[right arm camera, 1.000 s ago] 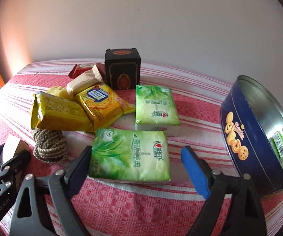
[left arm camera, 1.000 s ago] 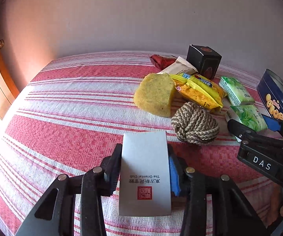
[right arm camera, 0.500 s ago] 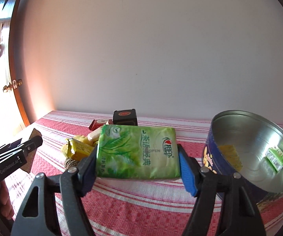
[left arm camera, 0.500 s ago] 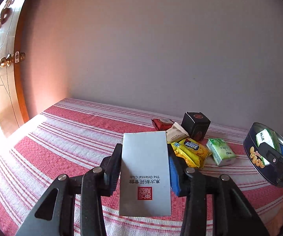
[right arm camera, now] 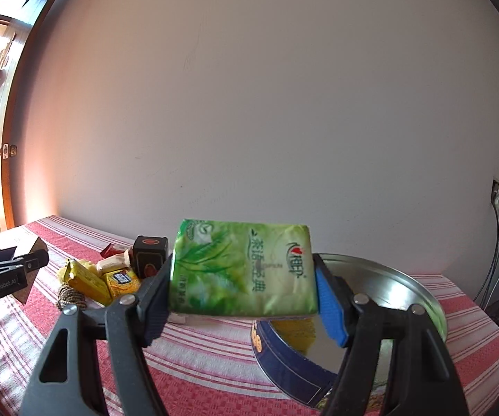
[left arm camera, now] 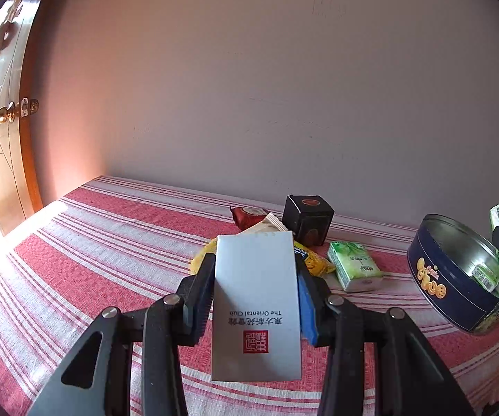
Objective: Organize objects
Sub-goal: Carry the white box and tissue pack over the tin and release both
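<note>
Overhead, the right gripper [right arm camera: 244,291] clamps a green plastic tissue pack [right arm camera: 242,267] above the round blue cookie tin [right arm camera: 293,374] on the red-striped tablecloth [right arm camera: 197,364]. Meanwhile the left gripper [left arm camera: 254,293] clamps a white printed card box [left arm camera: 257,305] above the cloth.

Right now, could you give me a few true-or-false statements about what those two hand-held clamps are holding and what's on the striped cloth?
1. The left gripper holds a white card with a red stamp. True.
2. The right gripper is empty. False: it clamps a green tissue pack.
3. The round blue cookie tin is closed. False: it is open.
4. A second green tissue pack lies on the red striped cloth. True.
</note>
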A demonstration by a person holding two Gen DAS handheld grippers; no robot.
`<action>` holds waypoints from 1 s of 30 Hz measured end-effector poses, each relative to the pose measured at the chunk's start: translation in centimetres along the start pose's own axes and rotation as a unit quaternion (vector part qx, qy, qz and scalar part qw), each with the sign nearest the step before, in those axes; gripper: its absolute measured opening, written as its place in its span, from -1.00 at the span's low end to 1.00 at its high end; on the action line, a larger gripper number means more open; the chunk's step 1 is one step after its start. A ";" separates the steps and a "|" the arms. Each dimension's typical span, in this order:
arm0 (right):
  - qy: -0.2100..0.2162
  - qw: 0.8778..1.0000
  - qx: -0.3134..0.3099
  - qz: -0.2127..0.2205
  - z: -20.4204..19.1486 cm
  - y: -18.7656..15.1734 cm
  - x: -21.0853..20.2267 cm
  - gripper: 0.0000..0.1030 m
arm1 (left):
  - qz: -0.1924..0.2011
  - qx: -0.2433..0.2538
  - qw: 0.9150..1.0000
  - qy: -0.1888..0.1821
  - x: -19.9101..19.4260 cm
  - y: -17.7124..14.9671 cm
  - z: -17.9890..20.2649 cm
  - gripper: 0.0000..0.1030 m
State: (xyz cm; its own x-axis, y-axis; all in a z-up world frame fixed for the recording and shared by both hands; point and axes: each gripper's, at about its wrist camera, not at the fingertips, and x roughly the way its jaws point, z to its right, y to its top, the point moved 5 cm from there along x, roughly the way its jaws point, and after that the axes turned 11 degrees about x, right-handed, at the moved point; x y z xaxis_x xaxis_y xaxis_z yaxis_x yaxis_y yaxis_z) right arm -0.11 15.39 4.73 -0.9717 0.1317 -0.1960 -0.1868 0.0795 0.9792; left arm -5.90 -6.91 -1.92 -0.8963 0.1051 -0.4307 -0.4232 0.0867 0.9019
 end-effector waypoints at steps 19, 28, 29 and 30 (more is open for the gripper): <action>-0.072 0.996 -0.012 0.044 9.4 1.4 -1.4 0.42 | 0.033 0.073 0.993 -0.087 -0.4 4.4 15.4 -0.13; -0.121 0.992 0.010 0.030 15.9 1.6 0.6 0.42 | 0.025 0.095 0.987 -0.126 2.1 5.1 22.4 -0.14; -0.125 0.992 0.009 0.029 16.5 1.6 0.7 0.42 | 0.024 0.096 0.986 -0.131 2.3 5.2 23.0 -0.14; -0.128 0.991 0.008 0.027 16.8 1.6 1.0 0.42 | 0.025 0.100 0.986 -0.134 2.2 5.3 23.9 -0.14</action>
State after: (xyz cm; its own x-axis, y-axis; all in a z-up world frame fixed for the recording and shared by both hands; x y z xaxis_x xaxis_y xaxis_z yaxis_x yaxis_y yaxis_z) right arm 1.05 32.29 5.19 -0.9111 0.3831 -0.1520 -0.1307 0.0812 0.9881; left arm -6.93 17.46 1.16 -0.8369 0.3709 -0.4026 -0.3200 0.2651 0.9096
